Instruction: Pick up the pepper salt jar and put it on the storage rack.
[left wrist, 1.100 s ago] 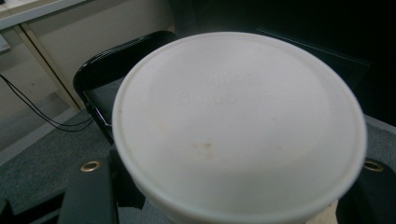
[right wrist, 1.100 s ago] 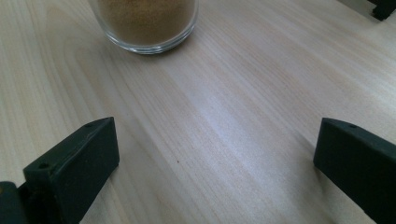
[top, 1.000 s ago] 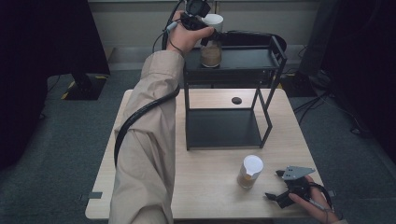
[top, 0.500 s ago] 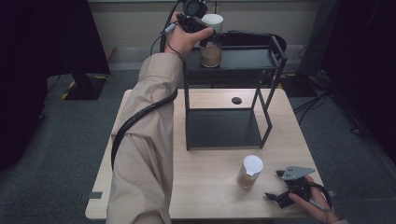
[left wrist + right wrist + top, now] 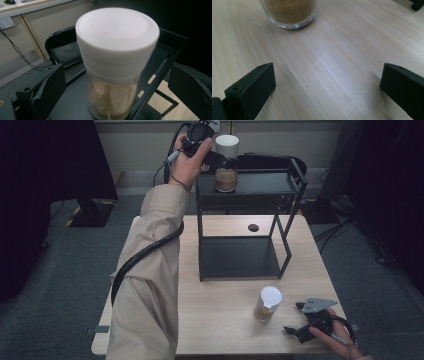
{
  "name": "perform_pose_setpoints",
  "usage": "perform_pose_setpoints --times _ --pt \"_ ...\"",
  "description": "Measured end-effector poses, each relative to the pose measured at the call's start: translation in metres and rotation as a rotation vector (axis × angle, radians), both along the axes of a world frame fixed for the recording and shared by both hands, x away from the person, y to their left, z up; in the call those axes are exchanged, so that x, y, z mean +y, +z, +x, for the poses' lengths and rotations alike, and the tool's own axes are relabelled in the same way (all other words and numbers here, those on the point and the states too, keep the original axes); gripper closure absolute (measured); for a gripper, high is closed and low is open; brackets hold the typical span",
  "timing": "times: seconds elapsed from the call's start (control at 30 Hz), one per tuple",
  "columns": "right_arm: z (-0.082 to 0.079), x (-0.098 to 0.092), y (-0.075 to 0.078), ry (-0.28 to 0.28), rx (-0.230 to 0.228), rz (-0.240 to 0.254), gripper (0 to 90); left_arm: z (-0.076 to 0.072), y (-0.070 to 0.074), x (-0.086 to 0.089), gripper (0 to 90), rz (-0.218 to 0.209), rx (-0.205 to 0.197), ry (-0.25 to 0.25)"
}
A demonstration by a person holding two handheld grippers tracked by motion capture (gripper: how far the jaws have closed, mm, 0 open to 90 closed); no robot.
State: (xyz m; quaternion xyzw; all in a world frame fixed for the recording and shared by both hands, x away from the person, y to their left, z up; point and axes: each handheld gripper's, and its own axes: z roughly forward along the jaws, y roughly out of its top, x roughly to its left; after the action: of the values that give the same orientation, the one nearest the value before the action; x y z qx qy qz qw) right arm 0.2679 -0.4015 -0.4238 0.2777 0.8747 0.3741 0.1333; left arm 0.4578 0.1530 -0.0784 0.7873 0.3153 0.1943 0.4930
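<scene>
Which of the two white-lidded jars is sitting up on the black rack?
The jar at the far end of the rack's top shelf, between the open left gripper jaws. The other jar stands on the wooden table near the right gripper.

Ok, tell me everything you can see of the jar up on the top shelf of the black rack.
The jar is clear glass with a wide white lid, partly filled with a tan, powdery content. It stands upright on the top shelf of the black metal rack, near its left end. The left gripper has just been opening; its jaws stand apart on either side of the jar, not pressing it. Only the shelf touches it.
</scene>
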Motion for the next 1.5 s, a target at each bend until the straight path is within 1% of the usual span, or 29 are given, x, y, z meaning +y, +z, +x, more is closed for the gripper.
perform_pose_setpoints --times 0.03,0.17,0.23,0.37,0.5,0.6,0.67,0.9,1.07,1.2,1.4,1.5 --pt "0.0 0.0 0.0 0.0 0.0 0.0 0.0 -0.001 -0.001 0.002 0.7 -0.004 0.002 -0.01" --pt "0.0 0.0 0.0 0.0 0.0 0.0 0.0 -0.006 -0.005 0.005 0.8 -0.011 0.012 -0.015" --pt "0.0 0.0 0.0 0.0 0.0 0.0 0.0 -0.009 -0.006 0.007 0.8 -0.013 0.01 -0.017" --pt "0.0 0.0 0.0 -0.001 0.0 0.0 0.0 -0.013 -0.012 0.012 0.9 -0.038 0.009 -0.027" --pt "0.0 0.0 0.0 0.0 0.0 0.0 0.0 -0.015 -0.018 0.016 0.8 -0.048 0.009 -0.05" --pt "0.0 0.0 0.0 0.0 0.0 0.0 0.0 -0.019 -0.022 0.017 0.9 -0.051 0.007 -0.056" --pt "0.0 0.0 0.0 0.0 -0.001 0.0 0.0 -0.02 -0.026 0.02 0.9 -0.066 0.009 -0.065" --pt "0.0 0.0 0.0 -0.001 0.0 0.0 0.0 -0.024 -0.034 0.022 0.9 -0.068 0.013 -0.076" --pt "0.0 0.0 0.0 -0.001 0.0 0.0 0.0 -0.027 -0.042 0.025 0.9 -0.076 0.018 -0.086" --pt "0.0 0.0 0.0 0.0 0.0 0.0 0.0 -0.029 -0.048 0.025 0.9 -0.071 0.022 -0.092" --pt "0.0 0.0 0.0 0.0 -0.001 0.0 0.0 -0.032 -0.057 0.03 0.9 -0.084 0.028 -0.098" --pt "0.0 0.0 0.0 0.0 -0.001 0.0 0.0 -0.035 -0.059 0.031 0.9 -0.079 0.024 -0.099"
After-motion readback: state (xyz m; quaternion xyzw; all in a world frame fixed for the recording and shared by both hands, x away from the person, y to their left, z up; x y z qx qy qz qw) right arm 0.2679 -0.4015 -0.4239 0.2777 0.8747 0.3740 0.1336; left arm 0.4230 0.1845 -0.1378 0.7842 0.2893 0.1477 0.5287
